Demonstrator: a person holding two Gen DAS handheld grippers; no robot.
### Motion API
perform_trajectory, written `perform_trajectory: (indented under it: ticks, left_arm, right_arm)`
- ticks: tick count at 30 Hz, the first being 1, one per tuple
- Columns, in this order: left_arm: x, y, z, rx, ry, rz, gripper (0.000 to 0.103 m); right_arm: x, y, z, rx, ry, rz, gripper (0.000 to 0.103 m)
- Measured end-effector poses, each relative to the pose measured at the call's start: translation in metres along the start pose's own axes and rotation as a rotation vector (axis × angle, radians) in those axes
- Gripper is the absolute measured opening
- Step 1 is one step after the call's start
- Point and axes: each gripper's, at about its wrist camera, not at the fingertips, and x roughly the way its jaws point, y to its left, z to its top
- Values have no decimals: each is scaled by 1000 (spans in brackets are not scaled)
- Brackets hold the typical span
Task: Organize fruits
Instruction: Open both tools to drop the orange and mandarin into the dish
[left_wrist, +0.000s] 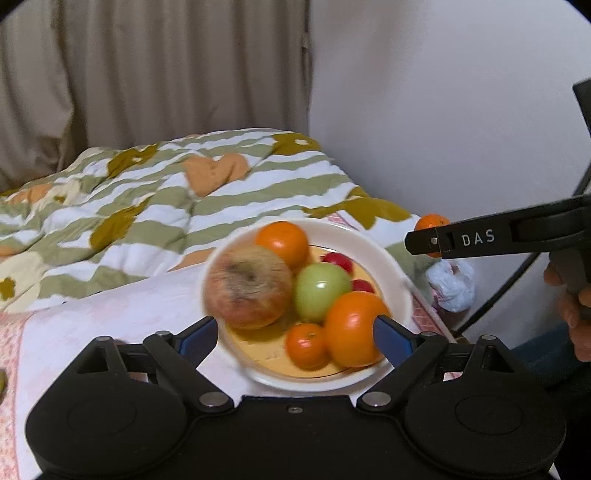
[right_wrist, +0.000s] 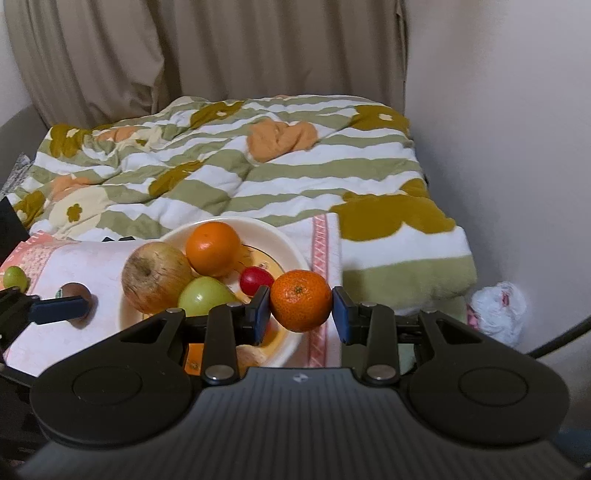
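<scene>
A white plate (left_wrist: 373, 245) on a pink-white cloth holds a blurred reddish apple (left_wrist: 247, 286), a green apple (left_wrist: 321, 291), two oranges (left_wrist: 354, 332), a small mandarin (left_wrist: 306, 345) and red cherry tomatoes (left_wrist: 338, 260). My left gripper (left_wrist: 295, 338) stands open wide at the plate's near rim, its pads touching no fruit. My right gripper (right_wrist: 301, 314) is shut on a mandarin (right_wrist: 301, 299), held above the plate's (right_wrist: 295, 258) right edge. In the left wrist view that gripper (left_wrist: 421, 240) comes in from the right with the mandarin (left_wrist: 432, 221) behind its tip.
A brown round fruit (right_wrist: 75, 291) and a small green fruit (right_wrist: 14, 278) lie on the cloth (right_wrist: 74, 258) left of the plate. A striped floral quilt (right_wrist: 258, 177) lies behind, with curtains beyond. A white plastic bag (right_wrist: 498, 310) sits by the wall. A hand (left_wrist: 576, 314) shows at right.
</scene>
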Motion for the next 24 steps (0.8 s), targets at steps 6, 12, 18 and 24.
perform_trajectory:
  ticks: [6,12,18,24]
  left_arm:
    - [-13,18,-2,-53,-5,47,94]
    - [-22,30,-10,-93,-12,84,94]
    - [-24,37,-18,-117,4,121,94]
    - [-32,35,-23,-127,8,130,94]
  right_arm:
    - [25,8,3,-44,19,21,51]
    - [55,9,0,-55,46,33,51]
    - [61,10,-2,-87,37,42,65]
    - [39,9,-7,-101,-31,37,103]
